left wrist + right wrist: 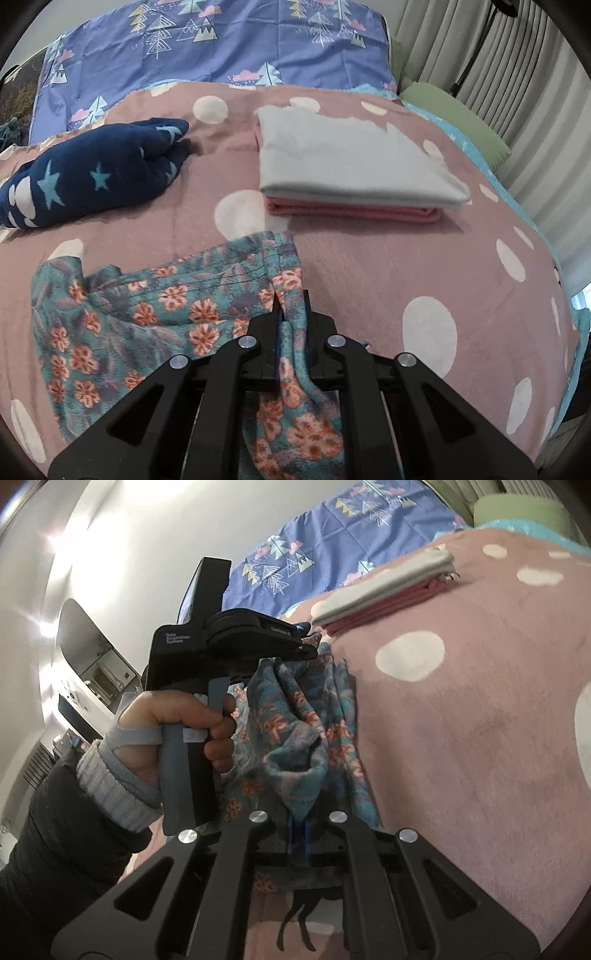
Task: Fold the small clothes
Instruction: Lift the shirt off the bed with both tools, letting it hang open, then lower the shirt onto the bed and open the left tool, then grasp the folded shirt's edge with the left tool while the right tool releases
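Note:
A teal floral garment (147, 317) lies partly spread on the pink dotted blanket (406, 266). My left gripper (290, 306) is shut on its right edge, with cloth bunched between the fingers. In the right wrist view the same garment (295, 723) hangs bunched between both grippers. My right gripper (299, 812) is shut on a lower fold of it. The left gripper (306, 651) shows there, held by a hand and clamped on the upper edge. A folded stack, grey cloth (351, 158) on a pink one (354, 212), lies behind.
A crumpled navy star-print garment (92, 177) lies at the left on the blanket. A blue tree-print sheet (221, 40) covers the back. A green cushion (454, 114) and curtains (517, 74) stand at the right. The person's sleeved arm (74, 812) fills the left of the right wrist view.

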Action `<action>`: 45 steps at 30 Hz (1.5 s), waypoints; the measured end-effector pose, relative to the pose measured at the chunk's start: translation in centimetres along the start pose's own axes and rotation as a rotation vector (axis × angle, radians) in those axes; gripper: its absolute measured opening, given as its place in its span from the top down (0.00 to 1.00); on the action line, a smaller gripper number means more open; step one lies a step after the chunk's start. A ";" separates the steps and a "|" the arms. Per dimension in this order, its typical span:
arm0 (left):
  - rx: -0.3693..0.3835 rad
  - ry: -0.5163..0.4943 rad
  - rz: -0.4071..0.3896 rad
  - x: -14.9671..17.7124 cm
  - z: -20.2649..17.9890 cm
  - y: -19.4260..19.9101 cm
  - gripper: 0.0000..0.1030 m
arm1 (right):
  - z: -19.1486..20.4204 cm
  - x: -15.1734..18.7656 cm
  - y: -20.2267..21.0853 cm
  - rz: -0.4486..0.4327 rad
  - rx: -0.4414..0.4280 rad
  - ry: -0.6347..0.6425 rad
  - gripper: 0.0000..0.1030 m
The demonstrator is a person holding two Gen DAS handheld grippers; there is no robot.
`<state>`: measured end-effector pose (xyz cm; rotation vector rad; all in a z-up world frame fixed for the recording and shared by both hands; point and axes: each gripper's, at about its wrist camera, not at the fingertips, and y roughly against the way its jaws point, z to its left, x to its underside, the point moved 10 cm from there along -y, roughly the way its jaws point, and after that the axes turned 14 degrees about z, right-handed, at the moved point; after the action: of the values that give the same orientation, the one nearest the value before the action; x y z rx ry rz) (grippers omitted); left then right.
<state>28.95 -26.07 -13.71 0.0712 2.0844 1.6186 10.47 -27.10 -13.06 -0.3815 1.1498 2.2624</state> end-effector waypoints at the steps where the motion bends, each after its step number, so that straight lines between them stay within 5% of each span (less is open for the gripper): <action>1: 0.001 -0.004 0.005 0.0 -0.1 -0.2 0.93 | -0.2 -0.1 0.0 0.002 -0.008 -0.002 0.96; 3: 0.007 -0.018 0.016 0.2 -0.4 -0.5 0.89 | -0.4 0.1 0.0 0.011 -0.030 -0.010 0.96; 6: 0.025 -0.001 -0.012 0.3 -0.3 0.7 0.59 | -0.6 0.6 -0.2 0.033 -0.064 -0.039 0.96; 8: 0.047 -0.011 -0.056 0.7 -0.6 2.7 0.50 | -1.0 0.8 -0.3 0.045 -0.089 -0.061 0.96; 14: 0.011 -0.162 -0.161 7.8 -0.9 10.4 0.26 | -1.1 1.0 -0.2 0.054 -0.145 -0.091 0.96; 19: -0.036 -0.200 -0.133 18.6 2.1 12.1 0.25 | -1.3 0.9 -0.2 0.059 -0.154 -0.100 0.96; 24: -0.143 -0.204 -0.063 25.4 4.7 10.3 0.25 | -1.4 0.8 -0.3 0.072 -0.169 -0.130 0.96; 28: -0.222 -0.123 -0.082 25.5 6.8 9.7 0.25 | -1.7 0.7 -0.2 0.083 -0.188 -0.165 0.96; 32: -0.223 -0.084 -0.114 24.3 7.3 9.5 0.25 | -0.8 0.4 0.7 0.089 -0.229 -0.192 0.96; 38: -0.368 -0.072 -0.122 24.7 9.0 9.4 0.25 | -0.4 -0.2 2.5 0.076 -0.226 -0.182 0.96; 42: -0.265 0.005 -0.106 25.8 10.8 9.6 0.25 | -3.6 2.5 -0.1 0.187 -0.114 -0.192 0.94; 45: -0.270 -0.020 -0.106 26.0 10.4 9.9 0.31 | -3.3 2.8 0.7 0.178 -0.123 -0.160 0.88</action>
<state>7.91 -5.12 -15.43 -0.1120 1.8048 1.8083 7.83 -29.10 -15.88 -0.1463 1.0004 2.4755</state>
